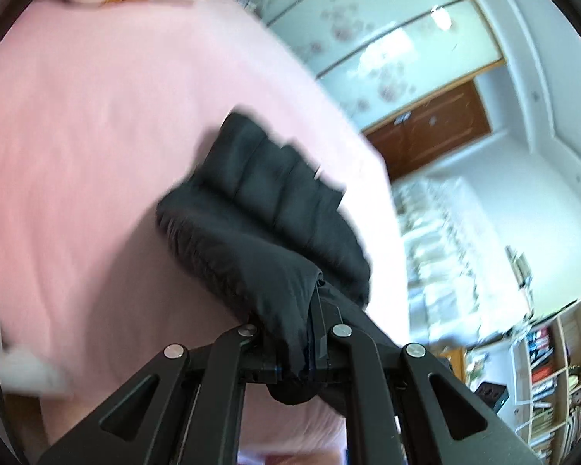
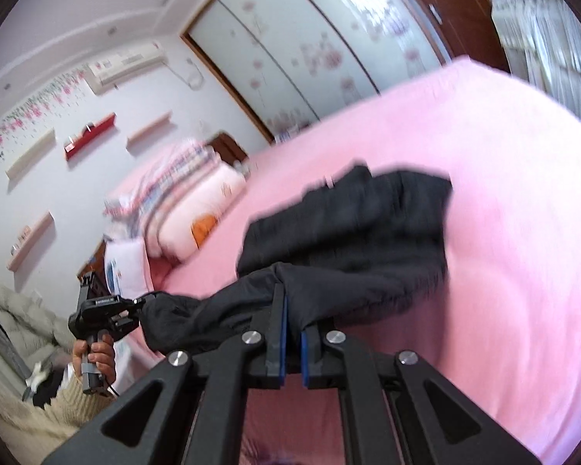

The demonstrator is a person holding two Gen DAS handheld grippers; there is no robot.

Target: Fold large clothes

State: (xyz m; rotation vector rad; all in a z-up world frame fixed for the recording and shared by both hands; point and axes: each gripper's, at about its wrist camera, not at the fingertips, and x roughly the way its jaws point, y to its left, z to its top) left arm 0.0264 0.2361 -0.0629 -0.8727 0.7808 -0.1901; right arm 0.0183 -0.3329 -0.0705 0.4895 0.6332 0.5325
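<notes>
A black quilted jacket (image 1: 267,201) hangs over the pink bed (image 1: 77,135), held up at its near edge. My left gripper (image 1: 310,310) is shut on a bunched edge of it; the fabric hides its fingertips. In the right wrist view the same black jacket (image 2: 360,232) trails onto the bed (image 2: 503,193). My right gripper (image 2: 290,298) is shut on another part of that edge, blue pads pinching the cloth. The left gripper (image 2: 135,306) also shows there at the far left, shut on the jacket's stretched end. Both views are motion blurred.
Folded bedding (image 2: 182,201) lies at the head of the bed. A wardrobe with flowered sliding doors (image 2: 290,50) stands beyond the bed. A bookshelf (image 1: 554,379) is at the lower right of the left wrist view. The person's hand (image 2: 97,356) holds the left gripper's handle.
</notes>
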